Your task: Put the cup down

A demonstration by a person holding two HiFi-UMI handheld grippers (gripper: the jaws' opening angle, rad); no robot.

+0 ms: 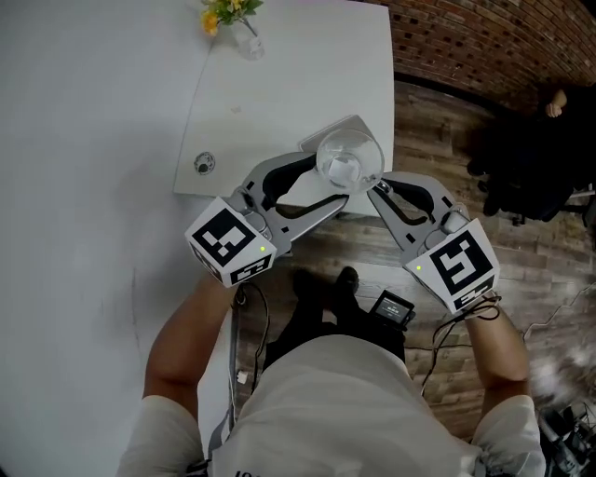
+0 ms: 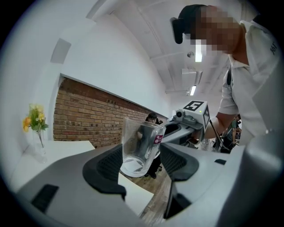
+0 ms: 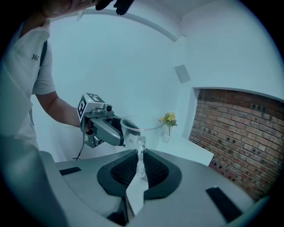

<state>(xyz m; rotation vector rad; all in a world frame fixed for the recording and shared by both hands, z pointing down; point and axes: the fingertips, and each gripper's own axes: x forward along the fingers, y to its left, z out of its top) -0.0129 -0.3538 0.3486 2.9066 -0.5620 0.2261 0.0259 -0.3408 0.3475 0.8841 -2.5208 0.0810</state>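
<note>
A clear glass cup (image 1: 349, 158) with a handle hangs just above the white table's near right corner (image 1: 368, 88). My left gripper (image 1: 332, 183) comes from the left and is shut on the cup's body (image 2: 140, 148), one pad on each side. My right gripper (image 1: 374, 184) comes from the right and is shut on the cup's handle (image 3: 141, 156). In the right gripper view the left gripper (image 3: 116, 131) shows against the cup's far side. In the left gripper view the right gripper (image 2: 171, 131) shows behind the cup. The cup looks empty.
A small vase of yellow flowers (image 1: 235, 23) stands at the table's far edge. A round cable port (image 1: 204, 164) sits near the left front. A pale flat square (image 1: 328, 138) lies under the cup. Wooden floor, a brick wall (image 1: 484, 42) and a dark-clothed person (image 1: 535, 149) are on the right.
</note>
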